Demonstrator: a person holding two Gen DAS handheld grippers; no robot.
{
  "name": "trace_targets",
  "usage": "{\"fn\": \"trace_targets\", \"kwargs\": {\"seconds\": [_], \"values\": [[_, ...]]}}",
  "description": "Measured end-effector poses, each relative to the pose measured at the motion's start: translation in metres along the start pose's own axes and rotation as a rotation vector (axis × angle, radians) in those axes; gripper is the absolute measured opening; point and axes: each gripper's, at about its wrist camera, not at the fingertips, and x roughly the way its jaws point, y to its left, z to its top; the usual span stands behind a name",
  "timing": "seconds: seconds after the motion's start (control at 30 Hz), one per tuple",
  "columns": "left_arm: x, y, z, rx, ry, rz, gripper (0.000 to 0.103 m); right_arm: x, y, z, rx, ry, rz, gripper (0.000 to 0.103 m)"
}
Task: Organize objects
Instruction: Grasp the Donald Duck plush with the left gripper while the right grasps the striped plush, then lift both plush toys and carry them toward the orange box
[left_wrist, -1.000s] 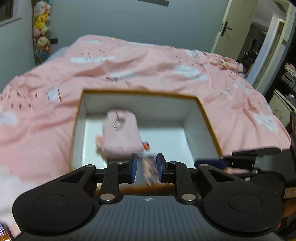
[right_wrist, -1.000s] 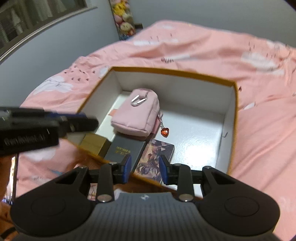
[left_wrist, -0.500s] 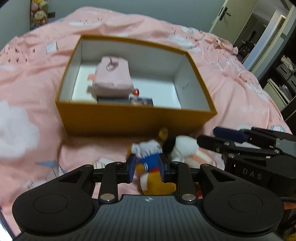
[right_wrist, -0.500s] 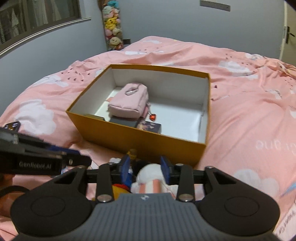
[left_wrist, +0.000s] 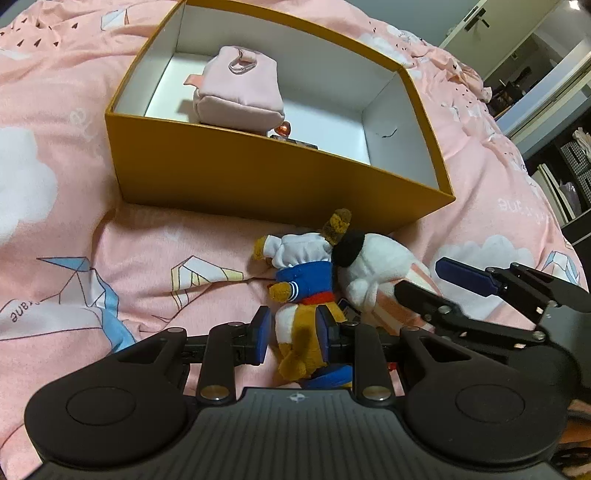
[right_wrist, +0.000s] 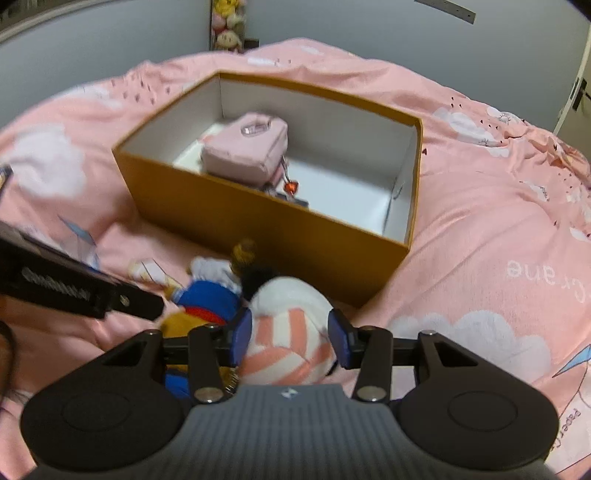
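two plush toys lie on the bed just in front of the yellow box (left_wrist: 258, 177). the left tongs (left_wrist: 293, 334) straddle the sailor duck (left_wrist: 306, 295), right pad touching, left pad apart. the right tongs (right_wrist: 290, 341), just widening, flank the striped white plush (right_wrist: 288, 332) loosely.

Matt mustard cardboard box (left_wrist: 258, 177), white-lined, sits on a soft printed pink cotton bedspread (left_wrist: 74, 258); a pink fabric pouch (left_wrist: 240, 92) lies inside, two fuzzy plush toys (left_wrist: 306, 266) outside.
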Motion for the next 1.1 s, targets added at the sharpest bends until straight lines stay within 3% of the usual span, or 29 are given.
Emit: {"fn": "trace_targets", "kwargs": {"seconds": [0.23,0.3,0.47,0.77,0.9,1.1], "values": [[0.003,0.001,0.002,-0.007,0.016,-0.003,0.029,0.012,0.002,-0.004,-0.022,0.025,0.007,0.058],[0.003,0.002,0.002,-0.007,0.016,-0.004,0.029,0.015,0.007,-0.004,-0.055,0.033,0.001,0.064],[0.005,0.001,0.003,-0.005,0.02,0.005,0.03,0.02,0.018,-0.008,-0.14,0.025,-0.044,0.063],[0.004,0.004,0.004,-0.031,0.017,-0.009,0.042,0.015,0.004,-0.006,-0.067,0.024,-0.029,0.057],[0.004,0.007,0.005,-0.048,0.014,-0.015,0.045,0.006,-0.016,-0.002,0.063,0.023,0.036,0.056],[0.001,0.005,0.007,-0.047,-0.001,-0.012,0.046,-0.014,-0.048,0.007,0.296,0.005,0.235,0.056]]}}
